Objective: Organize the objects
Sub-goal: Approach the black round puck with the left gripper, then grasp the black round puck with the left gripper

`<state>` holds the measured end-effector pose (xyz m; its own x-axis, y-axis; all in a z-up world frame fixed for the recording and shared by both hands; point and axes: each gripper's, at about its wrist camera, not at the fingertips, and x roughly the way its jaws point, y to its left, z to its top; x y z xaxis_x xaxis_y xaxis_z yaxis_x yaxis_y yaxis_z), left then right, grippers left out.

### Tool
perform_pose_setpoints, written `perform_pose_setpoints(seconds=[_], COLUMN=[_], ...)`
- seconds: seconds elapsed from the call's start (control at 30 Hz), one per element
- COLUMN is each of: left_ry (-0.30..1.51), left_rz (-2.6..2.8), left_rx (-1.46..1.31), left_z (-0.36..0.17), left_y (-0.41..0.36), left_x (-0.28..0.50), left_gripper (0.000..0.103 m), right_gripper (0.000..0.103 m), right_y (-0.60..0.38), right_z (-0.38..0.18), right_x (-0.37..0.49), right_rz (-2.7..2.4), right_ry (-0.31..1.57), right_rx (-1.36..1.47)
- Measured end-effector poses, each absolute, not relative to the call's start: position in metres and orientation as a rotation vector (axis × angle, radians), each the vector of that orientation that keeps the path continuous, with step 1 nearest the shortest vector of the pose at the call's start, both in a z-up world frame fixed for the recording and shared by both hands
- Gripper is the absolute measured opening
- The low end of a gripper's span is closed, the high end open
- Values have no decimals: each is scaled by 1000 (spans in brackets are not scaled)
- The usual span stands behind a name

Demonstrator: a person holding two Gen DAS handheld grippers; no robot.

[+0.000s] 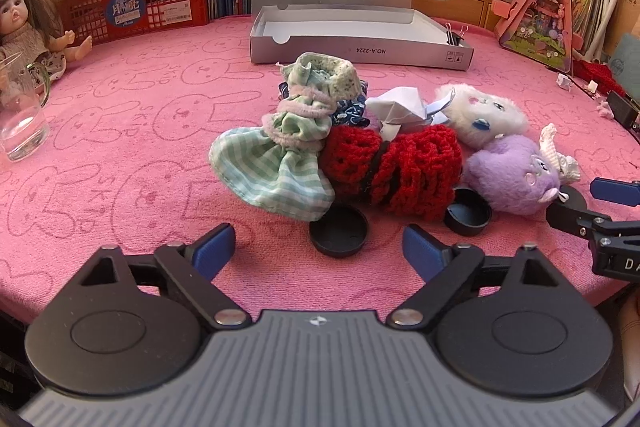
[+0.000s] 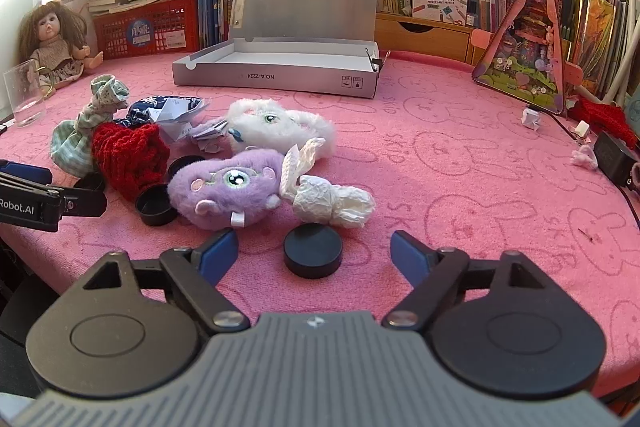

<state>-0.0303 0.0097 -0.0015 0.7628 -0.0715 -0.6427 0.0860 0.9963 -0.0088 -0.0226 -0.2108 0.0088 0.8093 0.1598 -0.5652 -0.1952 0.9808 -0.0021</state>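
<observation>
A pile lies mid-table on the pink cloth: a green checked doll dress (image 1: 276, 163), a red knitted piece (image 1: 400, 167), a purple plush (image 1: 512, 175), a white plush (image 1: 484, 115) and folded paper (image 1: 396, 109). Black round lids (image 1: 339, 231) lie at the pile's near edge. My left gripper (image 1: 318, 251) is open and empty just before one lid. My right gripper (image 2: 314, 251) is open, with a black lid (image 2: 313, 249) between its fingers on the cloth, untouched. Crumpled white tissue (image 2: 332, 201) lies beside the purple plush (image 2: 228, 187). An open silver box (image 2: 280, 67) stands behind.
A doll (image 2: 56, 39) and a clear glass (image 2: 24, 95) are at the far left. A red crate (image 2: 152, 27) and books line the back. A pink triangular toy house (image 2: 528, 67), red yarn (image 2: 600, 115) and a black adapter (image 2: 616, 157) sit at right.
</observation>
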Motion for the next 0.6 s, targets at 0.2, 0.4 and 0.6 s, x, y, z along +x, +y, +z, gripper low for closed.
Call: perform_pose_setpoints(seconds=[0.2, 0.4, 0.6], left_ry=[678, 659, 630], left_rz=[-105, -141, -154], left_rx=[34, 44, 35], left_z=[0, 3, 11], left_y=[5, 0, -1], left_x=[-36, -39, -43], left_gripper=[51, 37, 37], right_gripper=[52, 37, 37], right_y=[-212, -209, -204], right_z=[7, 9, 15], right_x=[-23, -29, -35], right_rz=[187, 190, 210], right_ry=[604, 583, 544], right_rx=[-31, -45, -72])
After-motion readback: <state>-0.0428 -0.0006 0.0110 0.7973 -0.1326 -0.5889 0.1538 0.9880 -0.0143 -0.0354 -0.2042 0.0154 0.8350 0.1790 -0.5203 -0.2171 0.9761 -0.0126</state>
